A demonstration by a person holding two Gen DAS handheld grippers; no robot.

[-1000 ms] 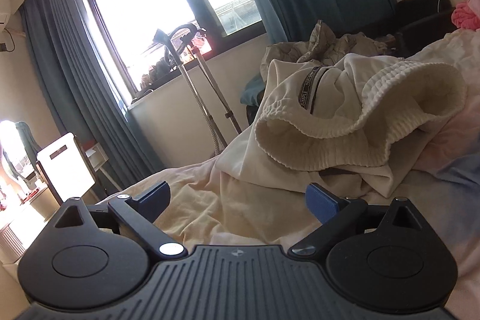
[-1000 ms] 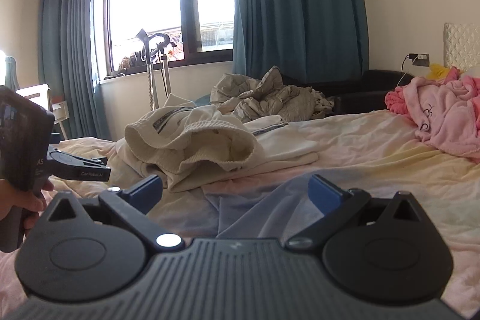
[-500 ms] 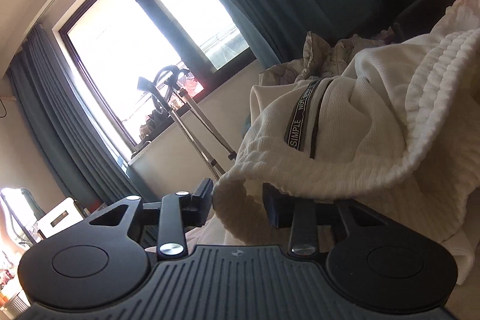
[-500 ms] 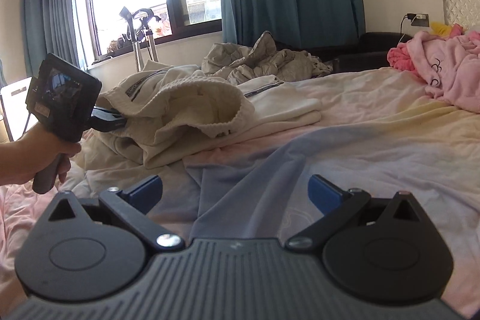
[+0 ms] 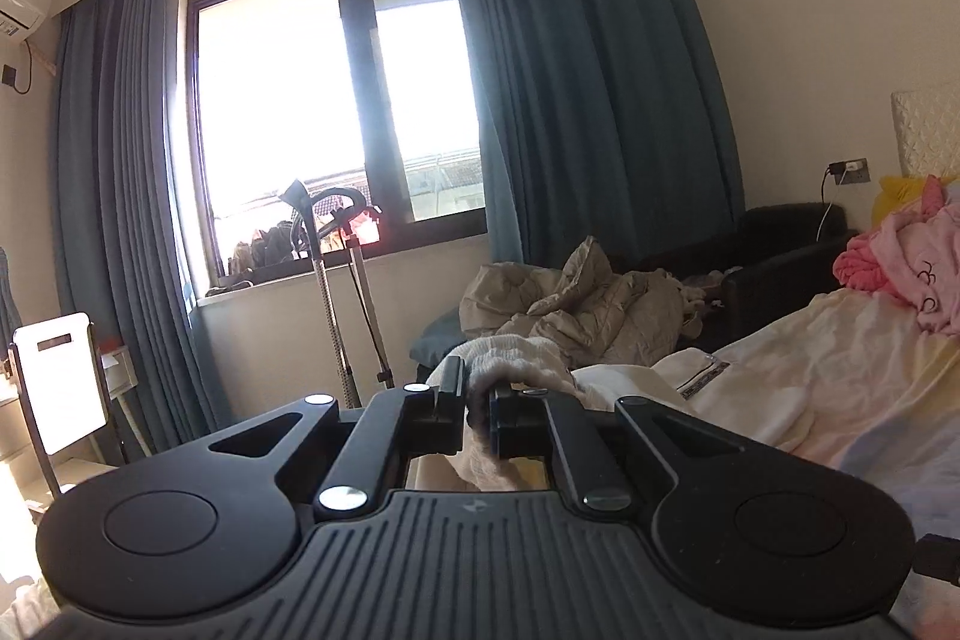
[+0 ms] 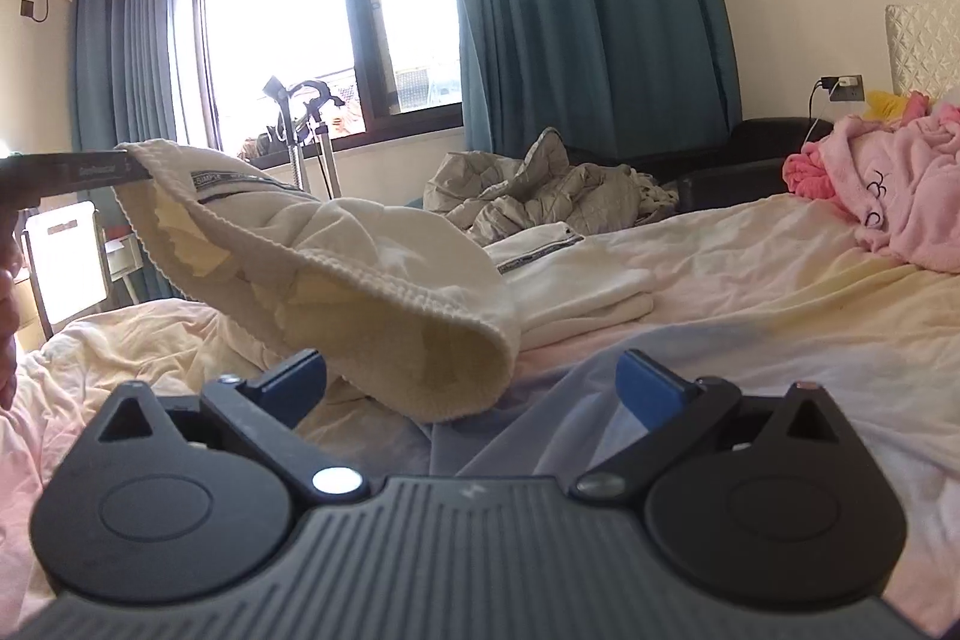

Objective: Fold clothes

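Note:
A cream garment with a ribbed hem and a black-and-white printed tape (image 6: 336,244) lies partly on the bed, one end raised. My left gripper (image 5: 477,394) is shut on its ribbed hem (image 5: 516,358) and holds it up; in the right wrist view that gripper (image 6: 129,167) enters from the left edge, clamped on the hem. My right gripper (image 6: 471,379) is open and empty, low over the bed, with the hanging ribbed edge (image 6: 444,376) just beyond its fingertips. The rest of the garment (image 6: 576,274) trails flat on the sheet.
The bed sheet (image 6: 750,292) is pale pink and yellow. A pink blanket (image 6: 888,196) lies at the right by the headboard. A grey quilted heap (image 6: 540,196) sits behind the bed, next to a black armchair (image 6: 756,148). A garment steamer stand (image 5: 324,292) is under the window.
My left gripper closed on the ribbed hem and lifted it up and to the left. My right gripper stayed open and moved closer to the hanging edge.

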